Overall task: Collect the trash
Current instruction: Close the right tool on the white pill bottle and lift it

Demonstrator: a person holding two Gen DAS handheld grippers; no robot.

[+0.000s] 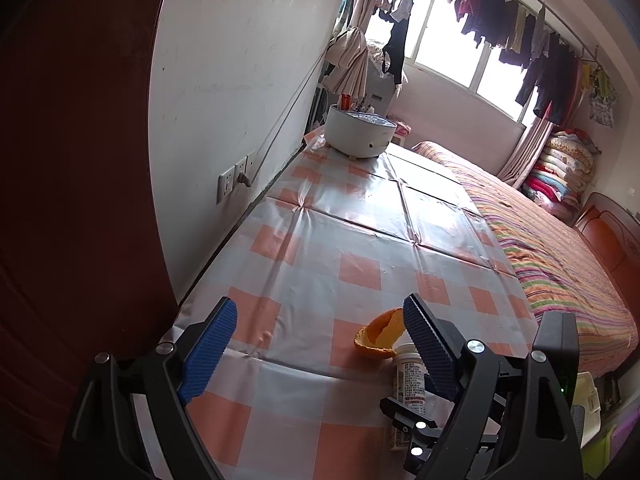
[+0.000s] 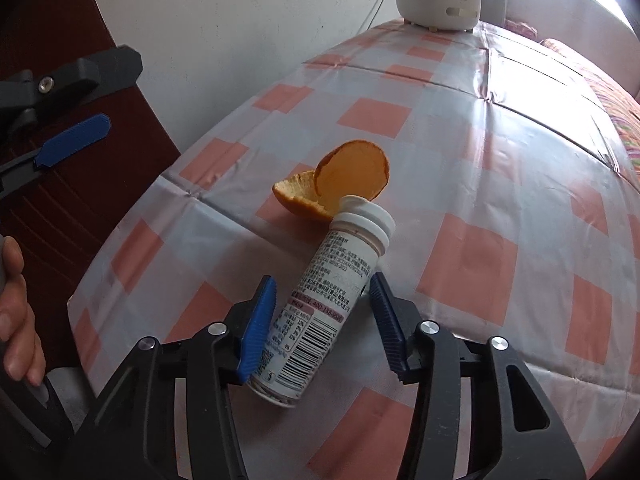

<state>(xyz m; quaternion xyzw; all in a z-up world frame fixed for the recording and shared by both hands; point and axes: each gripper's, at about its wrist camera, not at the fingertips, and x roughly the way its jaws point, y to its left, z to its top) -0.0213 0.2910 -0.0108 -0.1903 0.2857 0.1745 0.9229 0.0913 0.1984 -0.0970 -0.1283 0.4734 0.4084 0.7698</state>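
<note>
A white plastic bottle (image 2: 320, 304) with a printed label and barcode lies on its side on the checked tablecloth (image 2: 480, 200), its cap end against an orange peel (image 2: 340, 180). My right gripper (image 2: 322, 292) straddles the bottle's lower body. The left pad is at the bottle's edge and a gap shows beside the right pad. My left gripper (image 1: 320, 302) hovers wide open with nothing between its fingers. The peel (image 1: 378, 336) and bottle (image 1: 408, 380) lie just inside its right finger. It also shows in the right wrist view as the left gripper (image 2: 120, 92) at the left edge.
A white pot (image 1: 358, 132) holding utensils stands at the table's far end. A wall with a socket (image 1: 234, 178) runs along the left, with a dark red door (image 1: 80, 160) nearer. A bed (image 1: 560, 260) borders the table's right side. A person's hand (image 2: 16, 304) grips the left handle.
</note>
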